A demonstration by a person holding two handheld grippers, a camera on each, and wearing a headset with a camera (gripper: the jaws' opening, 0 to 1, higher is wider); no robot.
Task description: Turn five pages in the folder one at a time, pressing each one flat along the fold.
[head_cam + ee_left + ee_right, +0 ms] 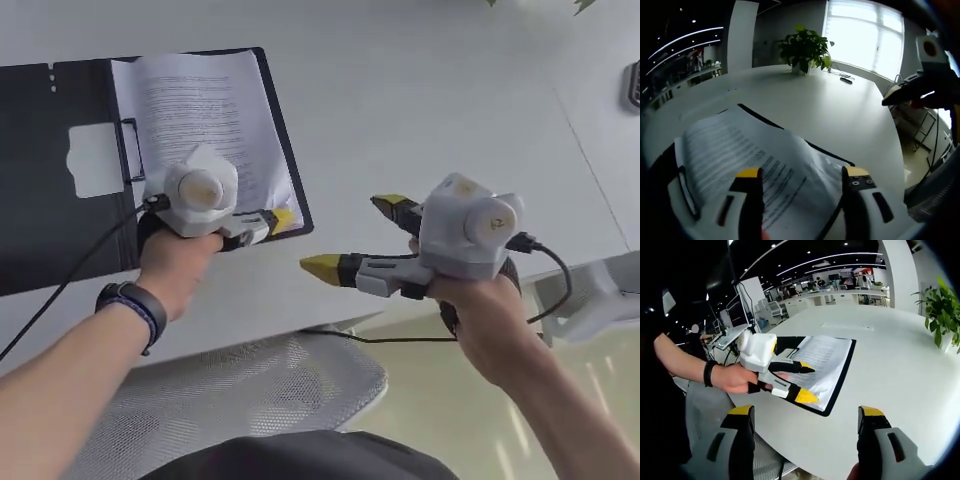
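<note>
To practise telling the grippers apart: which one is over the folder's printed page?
The left gripper, its open jaws over the page's near corner; the right gripper hangs clear of the folder.

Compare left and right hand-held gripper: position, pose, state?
1. The left hand-held gripper sits over the lower corner of the page in the folder; the right hand-held gripper is off the folder, above the table near its edge.
2. In the head view, the left points right and the right points left, towards the folder.
Shared: yellow tips, jaws open, nothing gripped.
</note>
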